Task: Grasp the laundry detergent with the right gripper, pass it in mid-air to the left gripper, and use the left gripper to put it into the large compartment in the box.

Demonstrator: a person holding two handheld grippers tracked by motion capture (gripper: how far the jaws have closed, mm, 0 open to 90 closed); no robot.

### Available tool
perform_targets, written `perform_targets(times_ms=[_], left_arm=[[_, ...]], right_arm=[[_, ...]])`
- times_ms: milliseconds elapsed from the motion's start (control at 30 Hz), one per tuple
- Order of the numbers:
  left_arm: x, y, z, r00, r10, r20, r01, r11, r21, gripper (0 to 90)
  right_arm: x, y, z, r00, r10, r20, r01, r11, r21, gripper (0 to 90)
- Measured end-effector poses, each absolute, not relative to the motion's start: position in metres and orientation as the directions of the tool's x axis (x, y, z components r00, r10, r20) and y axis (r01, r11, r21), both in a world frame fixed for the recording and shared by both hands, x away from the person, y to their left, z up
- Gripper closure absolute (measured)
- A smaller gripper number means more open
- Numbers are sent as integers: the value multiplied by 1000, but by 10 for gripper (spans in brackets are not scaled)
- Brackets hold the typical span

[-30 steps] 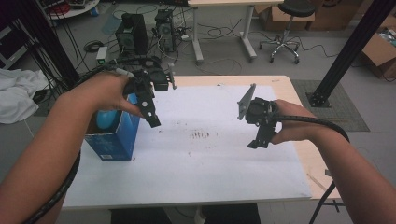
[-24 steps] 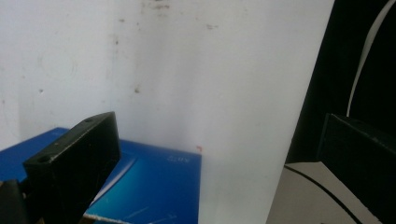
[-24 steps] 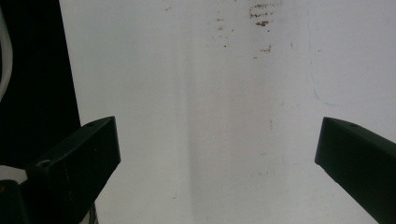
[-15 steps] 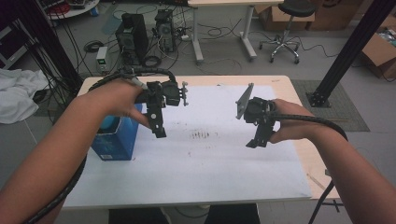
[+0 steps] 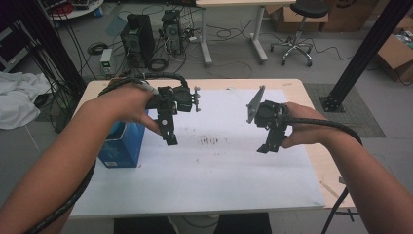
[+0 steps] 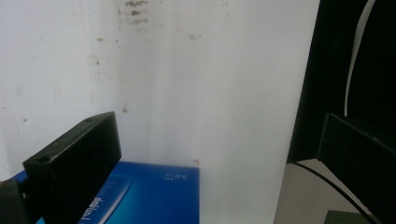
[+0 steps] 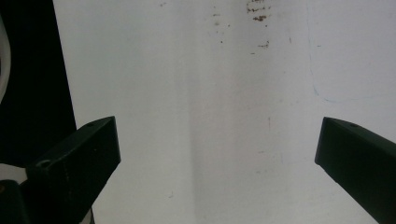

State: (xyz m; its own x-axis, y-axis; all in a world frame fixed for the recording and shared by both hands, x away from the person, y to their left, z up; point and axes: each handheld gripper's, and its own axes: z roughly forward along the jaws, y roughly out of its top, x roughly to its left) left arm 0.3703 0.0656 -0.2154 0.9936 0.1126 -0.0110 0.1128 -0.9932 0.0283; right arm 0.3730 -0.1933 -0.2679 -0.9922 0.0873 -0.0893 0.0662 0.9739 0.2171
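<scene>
A blue box (image 5: 122, 145) stands on the white sheet (image 5: 204, 175) at the table's left side; its top also appears in the left gripper view as a blue box (image 6: 154, 196). My left gripper (image 5: 169, 134) hovers just right of it, above the sheet, jaws pointing down. In the left gripper view my left gripper (image 6: 219, 154) stands open with nothing between the jaws. My right gripper (image 5: 270, 142) hangs over the right half of the sheet. In its own view the right gripper (image 7: 217, 154) is open over bare white paper.
Dark smudges (image 5: 209, 141) mark the sheet's middle. Wooden table edge (image 5: 321, 161) shows at the right. Behind the table are computer towers (image 5: 139, 34), cables, a desk and a stool (image 5: 294, 19). White cloth (image 5: 14, 97) lies at the far left.
My left gripper has moved right, away from above the blue box, towards the sheet's middle. The right gripper has stayed nearly still.
</scene>
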Motion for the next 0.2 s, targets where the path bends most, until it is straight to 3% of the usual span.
perform_targets(times_ms=[200], left_arm=[[370, 63, -219, 995, 102, -17, 103, -994, 31, 1]], right_arm=[[373, -192, -269, -992, 88, -86, 67, 972, 225, 0]])
